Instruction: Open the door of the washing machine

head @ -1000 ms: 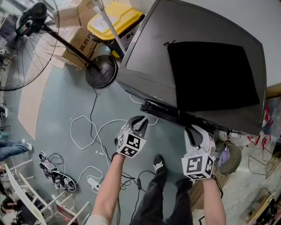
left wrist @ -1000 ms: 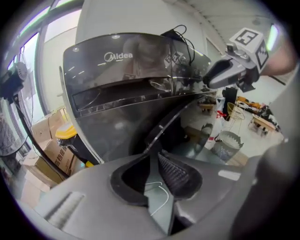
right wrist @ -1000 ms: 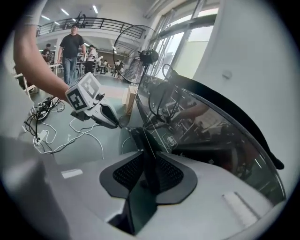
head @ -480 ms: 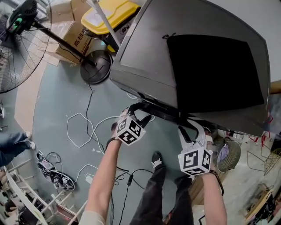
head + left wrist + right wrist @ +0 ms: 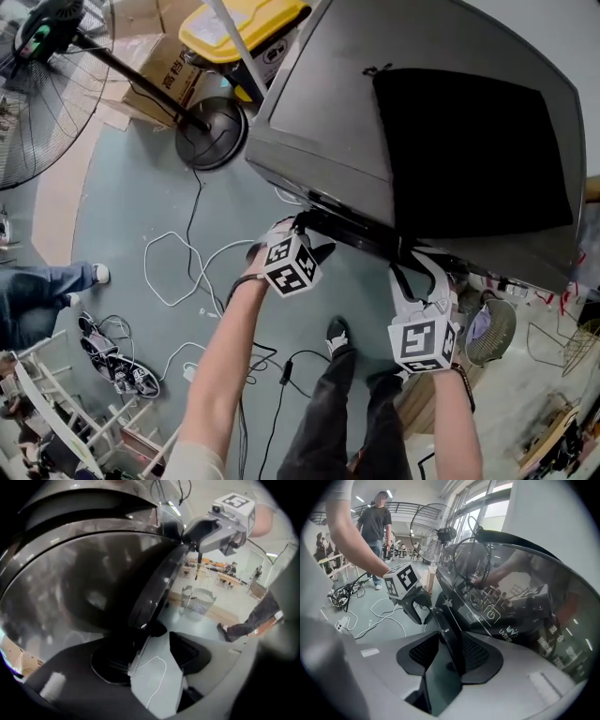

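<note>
Both forearms reach down and forward to the front lip of the washing machine [image 5: 319, 112], which stands just ahead of the person with its dark door [image 5: 469, 150] lying flat on top. The left gripper [image 5: 307, 236] is tilted in at the lip's left end, jaws spread, with bare floor and a white cable [image 5: 157, 667] showing in the gap. The right gripper [image 5: 419, 267] points straight up at the lip further right, and its pads are pinched on the door's thin front edge [image 5: 449, 634]. From the head view the overhanging door hides the left gripper's tips and the machine's whole front. Reflections blur the glass in both gripper views. The grey-green floor [image 5: 122, 225] carries loose cables, a standing fan [image 5: 42, 84], a cardboard box [image 5: 164, 84] and a wire basket [image 5: 492, 333]
</note>
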A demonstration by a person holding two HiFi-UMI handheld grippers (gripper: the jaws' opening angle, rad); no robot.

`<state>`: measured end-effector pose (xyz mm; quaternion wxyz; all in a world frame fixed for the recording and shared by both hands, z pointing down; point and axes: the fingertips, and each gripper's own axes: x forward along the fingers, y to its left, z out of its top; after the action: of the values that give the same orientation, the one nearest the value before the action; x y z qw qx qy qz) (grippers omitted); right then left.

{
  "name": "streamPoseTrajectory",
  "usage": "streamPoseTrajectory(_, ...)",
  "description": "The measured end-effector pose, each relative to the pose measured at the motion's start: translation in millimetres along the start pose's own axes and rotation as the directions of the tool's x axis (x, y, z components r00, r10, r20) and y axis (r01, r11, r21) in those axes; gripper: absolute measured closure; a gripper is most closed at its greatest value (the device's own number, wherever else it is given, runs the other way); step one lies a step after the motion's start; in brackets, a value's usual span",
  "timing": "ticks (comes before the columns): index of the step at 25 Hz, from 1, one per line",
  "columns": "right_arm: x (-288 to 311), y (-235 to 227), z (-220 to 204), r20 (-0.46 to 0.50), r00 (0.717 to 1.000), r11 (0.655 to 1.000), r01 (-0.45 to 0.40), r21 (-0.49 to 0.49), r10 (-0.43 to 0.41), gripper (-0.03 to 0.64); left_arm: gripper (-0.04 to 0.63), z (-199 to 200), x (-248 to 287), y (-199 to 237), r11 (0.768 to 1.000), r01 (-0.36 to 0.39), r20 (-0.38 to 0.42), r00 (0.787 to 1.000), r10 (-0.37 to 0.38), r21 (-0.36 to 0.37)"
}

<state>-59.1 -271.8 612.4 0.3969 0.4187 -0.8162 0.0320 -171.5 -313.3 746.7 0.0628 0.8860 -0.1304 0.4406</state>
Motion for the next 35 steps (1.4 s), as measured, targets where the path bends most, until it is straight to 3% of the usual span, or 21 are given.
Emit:
streamPoseTrajectory(9,1.6,2.8,7.0,0.03,1.0,0.999,-0.001,0.037,0.0,0.476,0.32,-5.0,2.1,0.5,0.998,-0.059,-0.002,0.998,0.059,-0.033)
streamPoseTrajectory(12,0.8,7.9,4.6,0.013,0.999,0.997,-0.044,0.056,0.043,0.476,0.318,-10.0,-0.3,-5.2,0.997,-0.059,0.003,0.998,0.059,-0.046)
streamPoseTrajectory(24,-9.2,27.9,-2.3,-0.009,0.994,0.994,-0.105,0.027,0.105,0.474,0.313,-26.7,-12.6,-30.2,0.99,-0.083,0.034,0.996,0.087,-0.119)
streamPoseTrajectory(35,-22.8,50.7,-12.9,-0.033,0.989,0.989,-0.146,-0.026,0.146,0.474,0.313,-41.6,-24.9,-62.8,0.971,-0.059,0.051,0.996,0.073,-0.231)
